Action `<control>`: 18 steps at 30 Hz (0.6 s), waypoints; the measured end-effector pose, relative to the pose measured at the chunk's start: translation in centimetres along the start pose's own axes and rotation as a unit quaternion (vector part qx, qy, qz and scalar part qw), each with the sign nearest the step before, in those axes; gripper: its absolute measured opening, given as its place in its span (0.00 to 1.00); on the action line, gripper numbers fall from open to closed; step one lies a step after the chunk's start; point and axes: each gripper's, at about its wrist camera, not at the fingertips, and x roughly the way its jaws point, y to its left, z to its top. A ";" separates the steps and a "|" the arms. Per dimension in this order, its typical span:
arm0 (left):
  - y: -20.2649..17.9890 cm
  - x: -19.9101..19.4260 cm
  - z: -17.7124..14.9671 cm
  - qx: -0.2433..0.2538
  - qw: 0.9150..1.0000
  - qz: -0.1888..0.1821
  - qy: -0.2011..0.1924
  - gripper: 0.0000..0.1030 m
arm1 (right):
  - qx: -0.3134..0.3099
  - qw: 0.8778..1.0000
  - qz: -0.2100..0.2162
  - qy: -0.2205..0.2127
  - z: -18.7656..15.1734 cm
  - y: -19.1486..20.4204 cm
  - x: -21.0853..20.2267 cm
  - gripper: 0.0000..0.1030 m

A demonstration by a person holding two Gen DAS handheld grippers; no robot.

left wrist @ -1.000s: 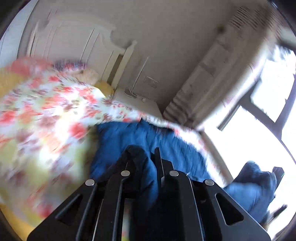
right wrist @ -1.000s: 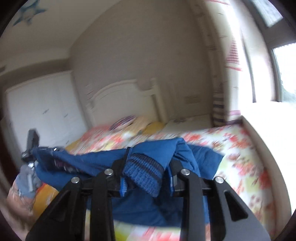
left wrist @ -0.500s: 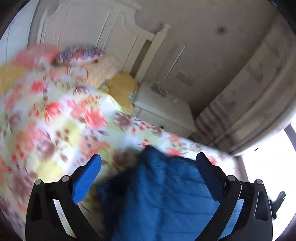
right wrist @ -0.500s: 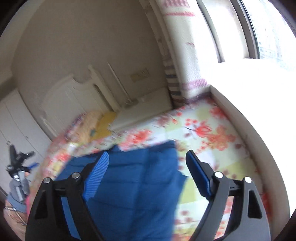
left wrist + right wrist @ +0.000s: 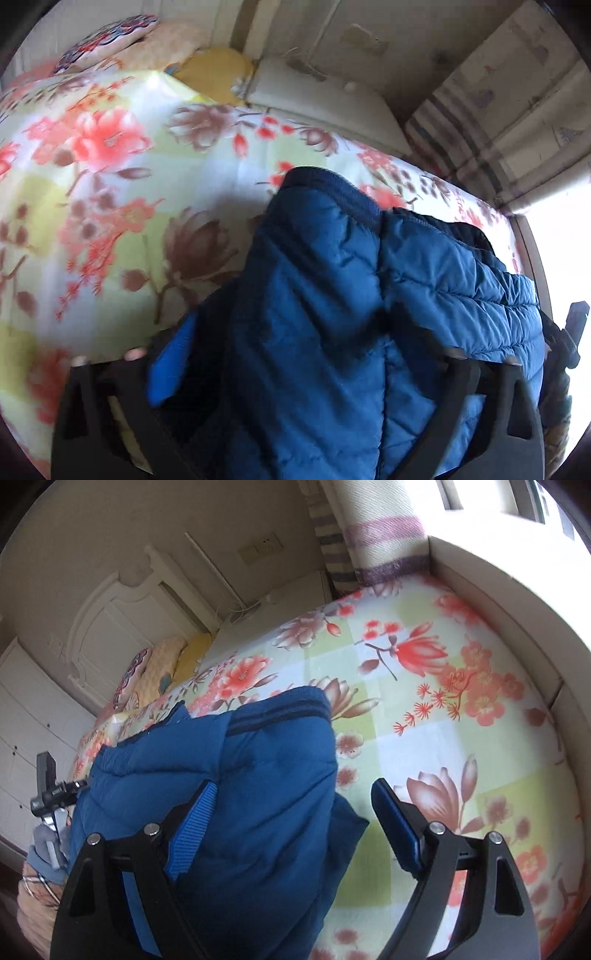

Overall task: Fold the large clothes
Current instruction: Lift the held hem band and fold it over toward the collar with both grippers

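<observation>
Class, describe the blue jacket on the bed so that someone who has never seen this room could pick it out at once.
Find the bed with the floral bedspread, its pale squares printed with red and brown flowers. On it lies the jacket, a puffy quilted garment. It is the only plain deep-blue thing there, with a dark ribbed band along one edge, unlike the patterned pillows by the white headboard.

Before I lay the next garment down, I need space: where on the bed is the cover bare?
Bare floral bedcover runs from the blue jacket to the white bed frame by the window. Another bare stretch lies between the jacket's ribbed hem and the pillows. It is crowded under both sets of jaws, where the jacket is piled.
</observation>
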 end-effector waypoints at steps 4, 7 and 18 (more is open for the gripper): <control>-0.5 -3.0 -1.5 0.022 0.997 -0.006 -0.071 0.17 | -0.092 0.993 -0.002 -0.080 -0.8 3.7 -3.1 0.07; -0.7 -6.7 -3.3 0.036 0.992 -0.013 -0.117 0.14 | -0.167 0.979 -0.023 -0.118 -1.0 8.2 -6.3 0.05; -1.0 -8.0 0.9 0.037 0.995 -0.013 -0.088 0.12 | -0.160 0.976 -0.043 -0.139 3.6 12.7 -5.3 0.05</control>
